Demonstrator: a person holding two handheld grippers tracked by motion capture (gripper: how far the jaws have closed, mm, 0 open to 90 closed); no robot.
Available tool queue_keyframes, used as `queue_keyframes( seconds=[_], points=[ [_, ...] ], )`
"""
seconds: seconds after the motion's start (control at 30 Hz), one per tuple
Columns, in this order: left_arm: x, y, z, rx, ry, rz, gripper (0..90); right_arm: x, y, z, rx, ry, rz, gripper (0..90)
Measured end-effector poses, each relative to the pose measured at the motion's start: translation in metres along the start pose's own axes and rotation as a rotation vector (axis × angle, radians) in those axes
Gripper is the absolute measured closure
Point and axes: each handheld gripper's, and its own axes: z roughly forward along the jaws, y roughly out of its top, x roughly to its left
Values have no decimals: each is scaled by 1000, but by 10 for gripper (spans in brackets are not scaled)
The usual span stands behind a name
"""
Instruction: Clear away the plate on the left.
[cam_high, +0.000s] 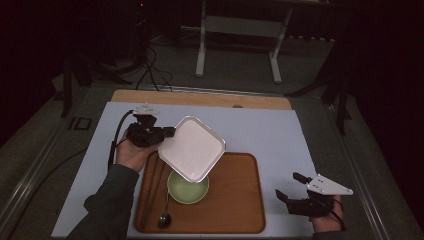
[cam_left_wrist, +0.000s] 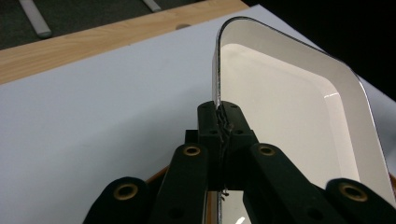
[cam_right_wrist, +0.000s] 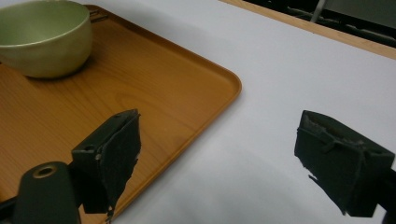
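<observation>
The left gripper (cam_high: 167, 134) is clamped on the rim of a square white plate (cam_high: 191, 148), holding it tilted in the air above the green bowl (cam_high: 187, 189) on the wooden tray (cam_high: 235, 200). The right gripper (cam_high: 291, 186) hovers with jaws spread wide and nothing between them, over the white bench (cam_high: 265, 130) just beside the tray's right edge.
</observation>
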Motion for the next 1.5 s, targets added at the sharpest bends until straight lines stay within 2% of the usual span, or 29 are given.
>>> queue_keyframes(
  seconds=[0.37, 0.57, 0.87, 1.1, 1.33, 1.5],
  points=[
    [-27, 7, 30, 81, -37, 88, 894, 0, 0, -1, -2, -4, 3, 144],
    [-42, 9, 46, 115, -55, 117, 894, 0, 0, -1, -1, -5, 4, 144],
    [-66, 9, 74, 207, -79, 179, 894, -1, 0, -2, -6, -11, 8, 144],
    [-83, 3, 90, 236, -114, 190, 893, -1, 0, -2, -10, -18, 8, 144],
    [-98, -1, 106, 294, -118, 228, 892, -2, 0, -3, -14, -21, 9, 144],
    [-106, -2, 115, 321, -130, 237, 892, -1, 0, -3, -15, -20, 9, 143]
  ],
)
